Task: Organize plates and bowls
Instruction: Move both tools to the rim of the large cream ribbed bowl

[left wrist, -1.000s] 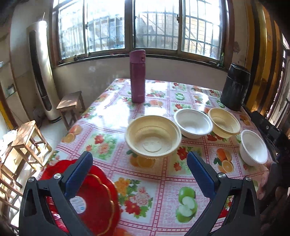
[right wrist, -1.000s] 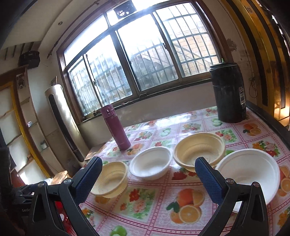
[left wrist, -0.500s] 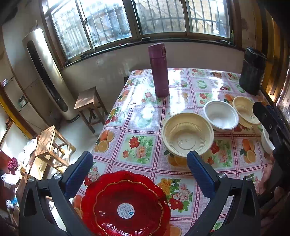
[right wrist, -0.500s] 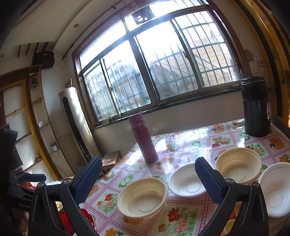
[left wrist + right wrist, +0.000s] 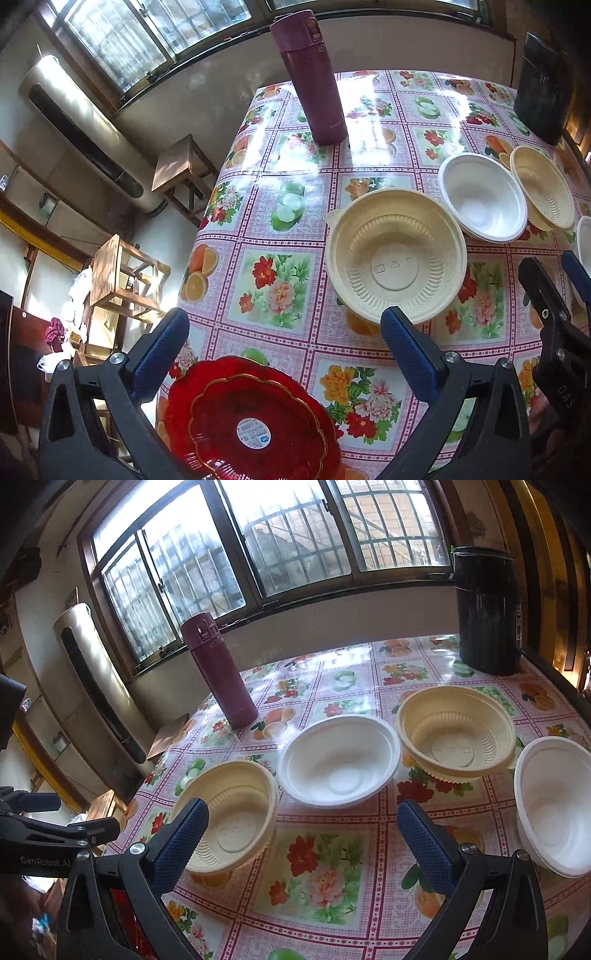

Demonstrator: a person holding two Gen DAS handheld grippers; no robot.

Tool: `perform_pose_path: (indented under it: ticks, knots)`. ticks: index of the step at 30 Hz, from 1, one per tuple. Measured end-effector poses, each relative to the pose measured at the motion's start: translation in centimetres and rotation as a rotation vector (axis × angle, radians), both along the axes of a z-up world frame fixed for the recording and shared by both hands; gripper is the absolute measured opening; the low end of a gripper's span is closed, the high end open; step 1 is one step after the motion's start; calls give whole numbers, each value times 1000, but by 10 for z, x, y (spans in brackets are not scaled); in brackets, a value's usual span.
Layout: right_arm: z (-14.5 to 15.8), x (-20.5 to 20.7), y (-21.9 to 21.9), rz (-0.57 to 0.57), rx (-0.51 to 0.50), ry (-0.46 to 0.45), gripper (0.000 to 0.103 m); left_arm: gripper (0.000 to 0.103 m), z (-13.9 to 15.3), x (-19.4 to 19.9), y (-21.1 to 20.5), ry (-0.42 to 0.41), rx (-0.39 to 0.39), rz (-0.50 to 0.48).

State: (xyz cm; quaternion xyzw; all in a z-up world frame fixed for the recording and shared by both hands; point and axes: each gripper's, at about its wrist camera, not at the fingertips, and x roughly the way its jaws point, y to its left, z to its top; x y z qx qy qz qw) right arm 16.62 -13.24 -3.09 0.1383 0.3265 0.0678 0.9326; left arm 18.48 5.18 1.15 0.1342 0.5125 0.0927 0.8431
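Note:
A red scalloped plate (image 5: 243,421) lies at the table's near-left corner, below my open left gripper (image 5: 284,343). A row of bowls runs across the floral tablecloth: a cream ribbed bowl (image 5: 395,254) (image 5: 232,812), a white bowl (image 5: 482,195) (image 5: 340,764), a second cream bowl (image 5: 543,184) (image 5: 456,731) and a white bowl (image 5: 554,801) at the far right. My right gripper (image 5: 303,834) hangs open and empty over the tablecloth in front of the bowls. Its black frame shows at the right edge of the left wrist view.
A maroon thermos (image 5: 314,74) (image 5: 221,672) stands upright behind the bowls. A black cylindrical container (image 5: 487,609) sits at the back right corner. Wooden stools (image 5: 184,166) and a tall standing air conditioner (image 5: 81,122) are on the floor left of the table edge.
My left gripper has tilted down and come closer to the table, so the red plate and cream bowl look larger. My right gripper has dropped lower toward the bowls. Both stayed open.

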Motion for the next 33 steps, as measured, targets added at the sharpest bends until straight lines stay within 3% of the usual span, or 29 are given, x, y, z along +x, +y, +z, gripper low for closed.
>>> perform_pose_path:
  ticks: [8,15,19,24,26,33]
  knots:
    - [4,-3,-4,-12,23,-14,103,103,-3,8,-7,16,82,-53]
    - [-6,8,-13,23,133,51,103,103,-24,21,4,85,100,-53]
    - [-13,15,-31,55,292,94,103,103,-31,25,12,110,86,-41]
    - [-36,29,-54,133,603,195,102,103,-28,30,17,120,88,-44]
    - [-45,32,-58,140,685,232,102,103,-28,36,19,129,90,-38]
    - [-64,41,-33,201,773,292,102,103,-48,53,23,189,35,4]
